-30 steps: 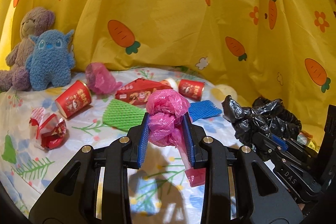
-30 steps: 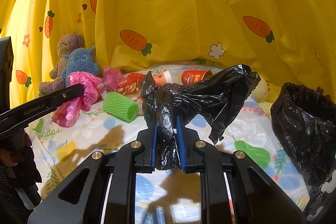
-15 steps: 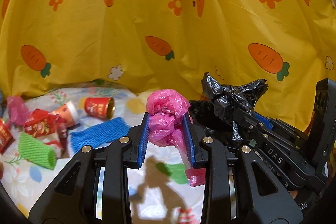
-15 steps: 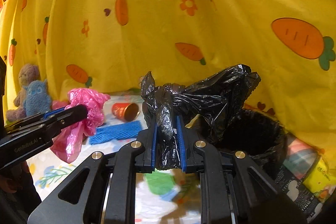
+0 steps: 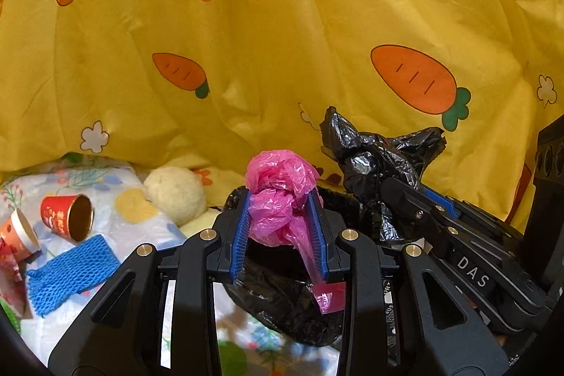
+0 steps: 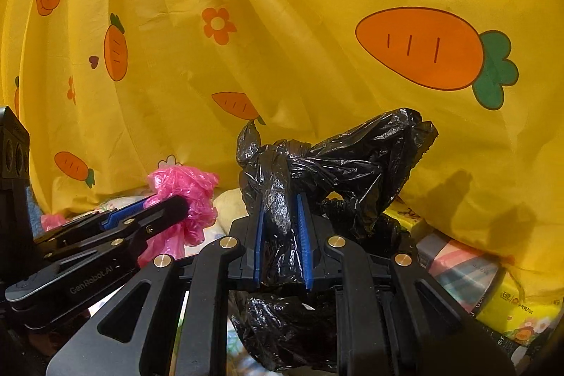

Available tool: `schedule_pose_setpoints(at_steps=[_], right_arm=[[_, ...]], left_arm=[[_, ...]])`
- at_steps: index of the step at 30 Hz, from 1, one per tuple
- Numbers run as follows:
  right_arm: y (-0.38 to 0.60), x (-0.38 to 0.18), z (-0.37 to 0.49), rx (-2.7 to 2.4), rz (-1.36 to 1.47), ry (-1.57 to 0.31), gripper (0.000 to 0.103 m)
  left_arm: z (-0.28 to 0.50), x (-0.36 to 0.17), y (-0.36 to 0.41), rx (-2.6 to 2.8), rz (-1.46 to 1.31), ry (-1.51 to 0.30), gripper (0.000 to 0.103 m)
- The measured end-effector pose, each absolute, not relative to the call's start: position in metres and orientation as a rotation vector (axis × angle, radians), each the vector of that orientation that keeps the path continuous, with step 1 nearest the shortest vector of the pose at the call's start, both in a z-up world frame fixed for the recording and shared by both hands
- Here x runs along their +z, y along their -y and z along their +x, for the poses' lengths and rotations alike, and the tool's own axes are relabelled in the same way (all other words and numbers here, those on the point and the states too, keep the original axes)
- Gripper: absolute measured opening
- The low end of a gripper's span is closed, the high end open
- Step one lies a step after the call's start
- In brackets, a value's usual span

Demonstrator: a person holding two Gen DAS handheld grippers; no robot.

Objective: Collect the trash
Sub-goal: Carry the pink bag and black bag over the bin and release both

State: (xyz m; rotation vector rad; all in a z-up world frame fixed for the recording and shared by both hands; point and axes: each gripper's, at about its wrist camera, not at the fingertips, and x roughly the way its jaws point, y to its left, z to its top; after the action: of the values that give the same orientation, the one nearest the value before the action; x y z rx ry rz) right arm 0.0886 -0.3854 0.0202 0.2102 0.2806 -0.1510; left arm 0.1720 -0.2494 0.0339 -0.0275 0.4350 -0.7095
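Note:
My left gripper point(image 5: 280, 199) is shut on a crumpled pink plastic bag point(image 5: 278, 178), whose tail hangs down between the blue pads. It hovers over the mouth of a black bin bag point(image 5: 282, 302). My right gripper point(image 6: 280, 203) is shut on a wad of black plastic bag point(image 6: 352, 157), also above the black bin bag point(image 6: 292, 330). In the right wrist view the left gripper point(image 6: 176, 199) with its pink bag point(image 6: 187, 189) sits to the left. In the left wrist view the right gripper point(image 5: 387, 182) comes in from the right with the black wad point(image 5: 373, 150).
On the flowered sheet point(image 5: 141, 224) at left lie a red paper cup point(image 5: 67, 217), a blue foam net point(image 5: 70, 270), another cup point(image 5: 19, 235) and a cream plush ball point(image 5: 176, 194). A yellow carrot-print curtain point(image 5: 282, 41) hangs behind. Yellow packets point(image 6: 511, 305) sit at lower right.
Both grippers have swung right, away from the plush toys and litter, and now hang over the black bin bag. Each keeps its hold on its bag.

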Motion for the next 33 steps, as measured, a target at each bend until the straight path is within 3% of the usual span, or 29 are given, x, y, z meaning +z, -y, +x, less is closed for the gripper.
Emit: schedule_pose_setpoints(at_steps=[19, 20, 21, 22, 24, 30, 33], right_arm=[[0.405, 0.016, 0.104, -0.174, 0.236, -0.309, 0.019], [0.405, 0.016, 0.105, -0.174, 0.238, -0.309, 0.019], [0.406, 0.016, 0.105, -0.173, 0.241, -0.308, 0.019], [0.408, 0.016, 0.105, -0.177, 0.247, -0.302, 0.019], [0.411, 0.016, 0.104, -0.177, 0.26, -0.297, 0.02], [0.415, 0.016, 0.106, -0.171, 0.277, -0.297, 0.021], [0.416, 0.016, 0.106, -0.162, 0.285, -0.29, 0.042]], left_arm=[[0.204, 0.016, 0.287, -0.766, -0.013, -0.484, 0.032], [0.206, 0.014, 0.288, -0.771, -0.014, -0.49, 0.037], [0.207, 0.012, 0.289, -0.795, -0.021, -0.501, 0.051], [0.207, 0.009, 0.288, -0.8, -0.029, -0.5, 0.057], [0.207, 0.006, 0.284, -0.75, -0.025, -0.479, 0.082], [0.208, 0.005, 0.256, -0.667, -0.093, -0.465, 0.095], [0.201, 0.008, 0.242, -0.61, -0.093, -0.433, 0.097]])
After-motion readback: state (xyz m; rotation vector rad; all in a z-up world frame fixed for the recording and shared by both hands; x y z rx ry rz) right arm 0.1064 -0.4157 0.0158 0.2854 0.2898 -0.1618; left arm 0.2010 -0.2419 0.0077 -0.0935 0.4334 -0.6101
